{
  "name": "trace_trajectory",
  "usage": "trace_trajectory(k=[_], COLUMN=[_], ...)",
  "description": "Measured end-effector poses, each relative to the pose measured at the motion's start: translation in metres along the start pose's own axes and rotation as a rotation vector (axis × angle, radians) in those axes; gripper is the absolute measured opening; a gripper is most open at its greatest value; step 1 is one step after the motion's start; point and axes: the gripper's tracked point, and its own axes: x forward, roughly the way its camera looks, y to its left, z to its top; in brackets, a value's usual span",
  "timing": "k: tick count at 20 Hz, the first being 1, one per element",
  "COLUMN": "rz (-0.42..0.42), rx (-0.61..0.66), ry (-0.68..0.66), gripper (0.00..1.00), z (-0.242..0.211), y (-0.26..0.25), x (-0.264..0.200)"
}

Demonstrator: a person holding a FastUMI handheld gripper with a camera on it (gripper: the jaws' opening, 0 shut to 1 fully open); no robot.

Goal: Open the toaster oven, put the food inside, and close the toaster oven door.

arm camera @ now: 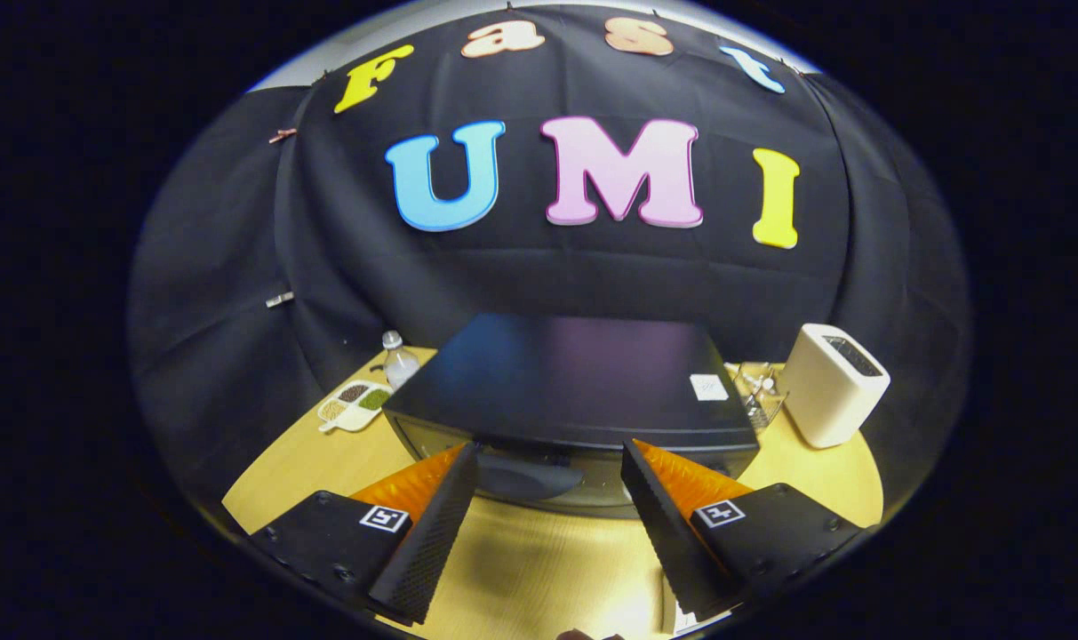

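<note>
On the wooden tabletop (307, 462), a small dish of beans (354, 404) and a clear bottle (399, 359) sit at the left. The black toaster oven (574, 382) stands in the middle, its door handle (525, 476) just ahead of the open, empty claw (549, 462). A white box (832, 384) stands at the right.
</note>
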Motion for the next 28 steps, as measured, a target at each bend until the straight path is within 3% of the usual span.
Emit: trace_trajectory(k=[6, 15, 20, 28], rz=[-0.069, -0.232, -0.26, -0.221], rx=[-0.024, 0.076, 0.07, 0.058], ry=[-0.205, -0.296, -0.287, -0.298], gripper=[1.0, 1.0, 1.0, 1.0], z=[0.068, 0.073, 0.073, 0.085], y=[-0.032, -0.088, -0.099, -0.082], x=[-0.074, -0.169, -0.175, -0.168])
